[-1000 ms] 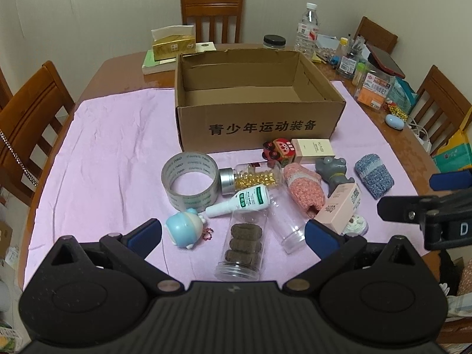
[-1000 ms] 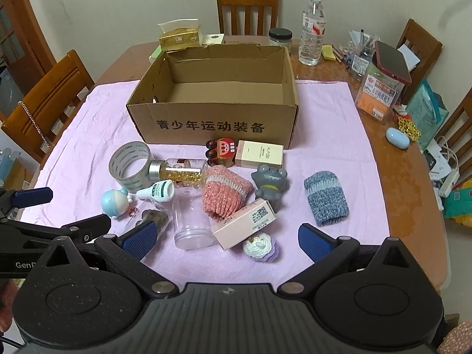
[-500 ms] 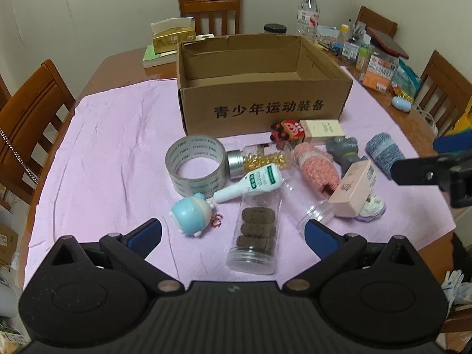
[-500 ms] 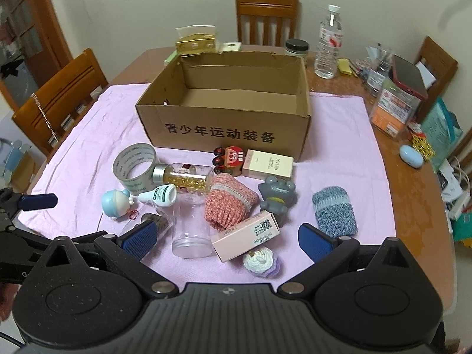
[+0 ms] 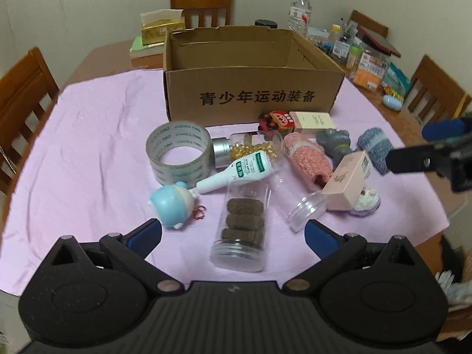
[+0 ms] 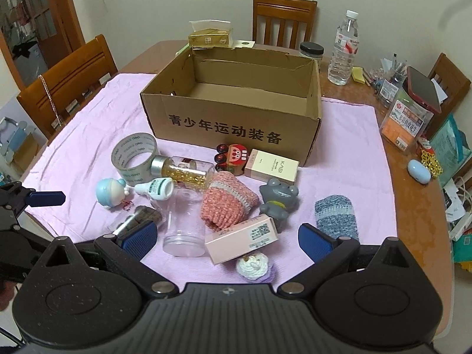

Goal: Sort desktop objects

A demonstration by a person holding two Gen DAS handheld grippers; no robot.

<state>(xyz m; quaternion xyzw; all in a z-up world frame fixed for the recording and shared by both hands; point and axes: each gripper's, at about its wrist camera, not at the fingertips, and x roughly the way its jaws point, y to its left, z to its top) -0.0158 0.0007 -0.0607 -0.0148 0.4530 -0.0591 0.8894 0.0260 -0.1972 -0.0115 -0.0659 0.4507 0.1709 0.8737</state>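
An empty cardboard box (image 5: 253, 97) (image 6: 230, 129) stands on the pink cloth (image 5: 88, 147). In front of it lie a tape roll (image 5: 179, 151), a capsule bottle (image 5: 247, 150), a white tube (image 5: 236, 174), a blue figurine (image 5: 173, 203), a clear jar of brown pieces (image 5: 243, 224), an empty clear jar (image 6: 185, 224), a pink knit roll (image 6: 227, 203), a pink carton (image 6: 242, 240), a grey frog toy (image 6: 278, 199) and a blue knit roll (image 6: 336, 216). My left gripper (image 5: 233, 233) hangs open over the brown-piece jar. My right gripper (image 6: 225, 234) is open above the pink carton.
A cream carton (image 6: 273, 166) and a red toy (image 6: 233, 157) lie against the box front. A crochet cupcake (image 6: 255, 267) sits at the near edge. A water bottle (image 6: 343, 50), tissue box (image 6: 211, 38) and clutter (image 6: 407, 118) crowd the bare table; wooden chairs (image 6: 284, 19) surround it.
Both grippers have come lower and closer to the objects, so the box and clutter look larger. Nothing on the cloth has moved. Both stay open.
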